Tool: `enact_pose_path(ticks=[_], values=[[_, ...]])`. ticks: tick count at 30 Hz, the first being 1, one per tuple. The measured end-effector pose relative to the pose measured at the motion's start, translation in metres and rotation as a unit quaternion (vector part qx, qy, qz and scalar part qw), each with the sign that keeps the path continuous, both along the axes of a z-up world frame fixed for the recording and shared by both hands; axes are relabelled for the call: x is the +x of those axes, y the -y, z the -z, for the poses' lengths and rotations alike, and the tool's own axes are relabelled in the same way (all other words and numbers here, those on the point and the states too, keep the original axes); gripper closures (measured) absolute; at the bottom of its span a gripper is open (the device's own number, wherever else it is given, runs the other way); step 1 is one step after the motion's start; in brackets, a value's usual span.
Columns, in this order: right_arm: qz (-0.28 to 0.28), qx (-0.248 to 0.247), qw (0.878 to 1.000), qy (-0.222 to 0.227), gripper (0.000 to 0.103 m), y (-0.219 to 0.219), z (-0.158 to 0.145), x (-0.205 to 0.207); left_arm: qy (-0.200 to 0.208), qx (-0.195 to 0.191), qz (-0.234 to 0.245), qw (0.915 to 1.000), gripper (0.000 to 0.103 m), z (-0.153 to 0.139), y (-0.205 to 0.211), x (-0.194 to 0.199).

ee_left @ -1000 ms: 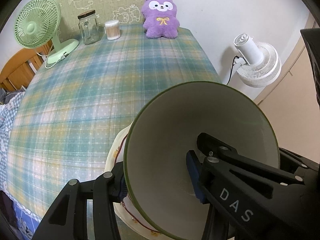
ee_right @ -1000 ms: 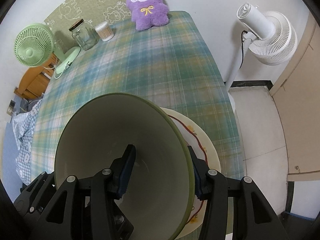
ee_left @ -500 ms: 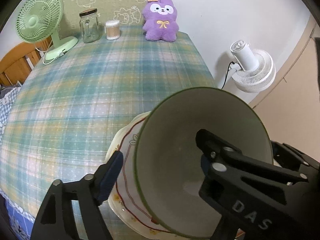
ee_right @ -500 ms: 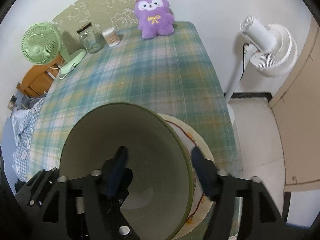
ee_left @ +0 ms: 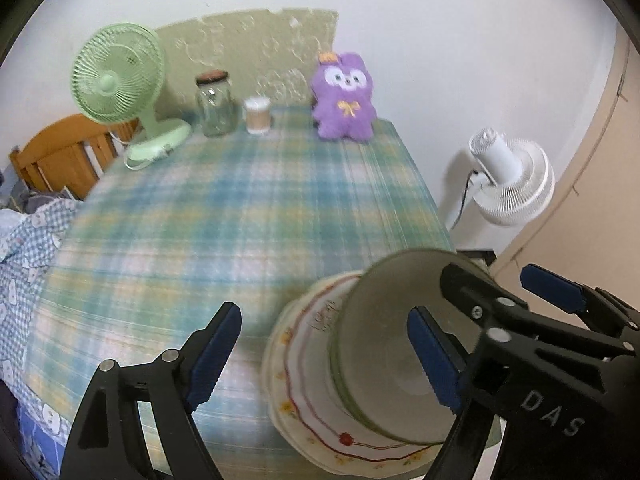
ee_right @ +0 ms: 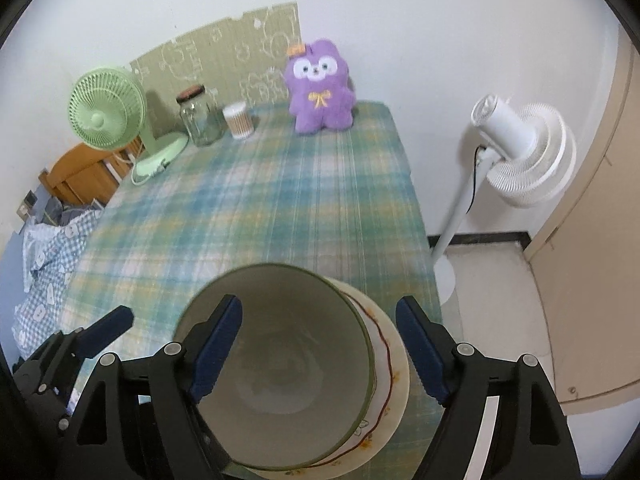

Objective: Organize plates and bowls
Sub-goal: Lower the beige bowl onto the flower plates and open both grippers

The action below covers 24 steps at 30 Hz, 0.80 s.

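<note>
The green-rimmed bowl sits on the plate at the near right corner of the table; this stacking step appears done. No other dishes are in view, so what remains cannot be told. The left gripper and right gripper are both opening, fingers apart; each has the bowl's wall between its fingers, pads clear of it. Readable writing: "DAS" on the left gripper's body; nothing else is legible.

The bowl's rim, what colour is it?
Green, on the bowl; the right wrist view shows it best.
</note>
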State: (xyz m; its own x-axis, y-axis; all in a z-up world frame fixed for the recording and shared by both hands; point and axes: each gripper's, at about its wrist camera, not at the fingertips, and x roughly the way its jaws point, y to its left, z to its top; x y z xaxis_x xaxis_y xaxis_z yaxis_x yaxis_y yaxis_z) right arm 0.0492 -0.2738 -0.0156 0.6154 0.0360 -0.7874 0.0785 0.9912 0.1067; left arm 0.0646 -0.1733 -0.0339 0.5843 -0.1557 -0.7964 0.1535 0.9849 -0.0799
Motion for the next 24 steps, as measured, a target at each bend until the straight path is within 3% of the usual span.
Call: enact_pose_path(ticks=[6, 24], values=[[0.008, -0.007, 0.999, 0.034, 0.021, -0.021, -0.017, -0.012, 0.022, -0.003, -0.015, 0.9996, 0.017, -0.014, -0.028, -0.006], [0.049, -0.011, 0.995, 0.085, 0.021, -0.11, -0.039, -0.058, 0.081, 0.021, 0.0, 0.9965, 0.012, -0.039, -0.124, -0.037]])
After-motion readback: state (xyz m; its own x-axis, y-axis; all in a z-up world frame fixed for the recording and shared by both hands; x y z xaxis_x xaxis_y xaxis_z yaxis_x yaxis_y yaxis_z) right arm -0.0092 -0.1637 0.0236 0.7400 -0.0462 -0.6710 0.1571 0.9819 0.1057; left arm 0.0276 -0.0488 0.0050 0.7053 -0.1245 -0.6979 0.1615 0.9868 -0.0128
